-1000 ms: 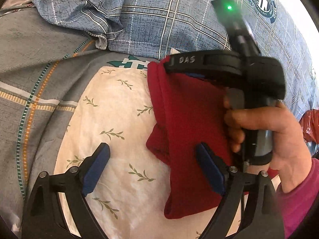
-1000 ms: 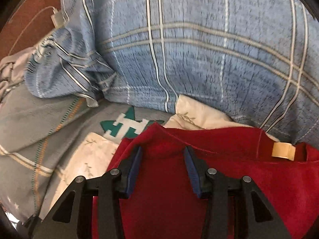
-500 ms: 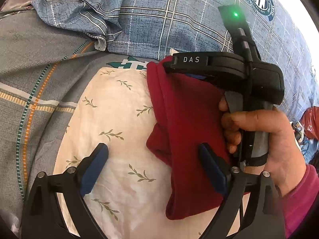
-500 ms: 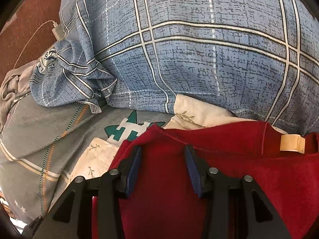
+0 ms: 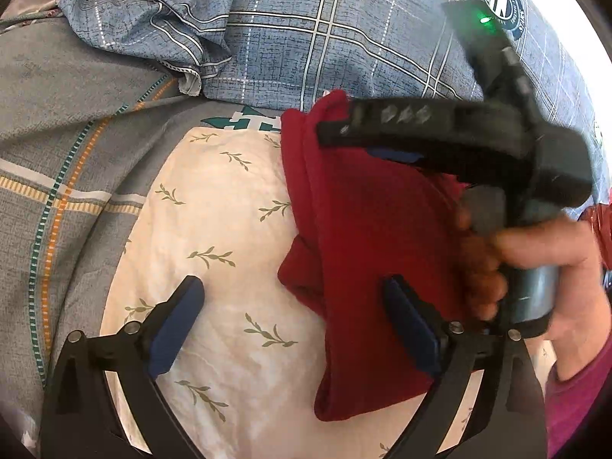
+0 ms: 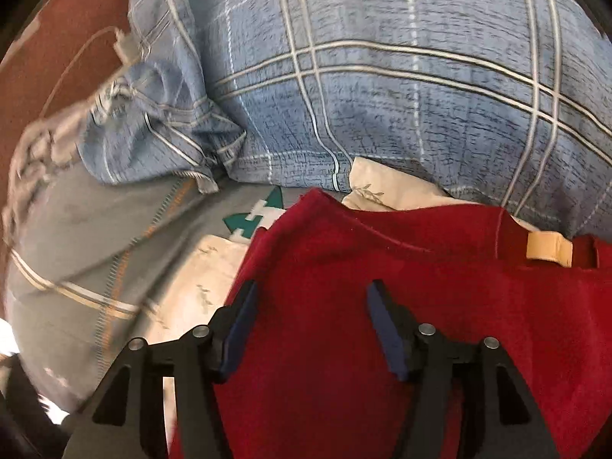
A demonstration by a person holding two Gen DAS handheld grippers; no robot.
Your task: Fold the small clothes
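Note:
A dark red garment (image 5: pixel 367 237) lies folded lengthwise on a cream leaf-print cloth (image 5: pixel 222 237). It fills the lower right of the right wrist view (image 6: pixel 382 287), with a tan neck label (image 6: pixel 549 249) at its far edge. My left gripper (image 5: pixel 292 302) is open and empty, hovering over the garment's left edge. My right gripper (image 6: pixel 311 298) is open above the garment's far left corner, with no cloth between its pads. In the left wrist view the right gripper (image 5: pixel 440 134) appears blurred over the garment's far end.
A blue plaid pillow (image 6: pixel 401 88) lies just beyond the garment. A grey plaid bedsheet (image 5: pixel 57 160) spreads to the left. A crumpled blue plaid cloth (image 5: pixel 145 11) sits far left. A white charger and cable (image 6: pixel 122 44) lie at the far left.
My right gripper's jaws have opened wider and it has lifted off the red garment's corner. The left gripper has stayed open and nearly still.

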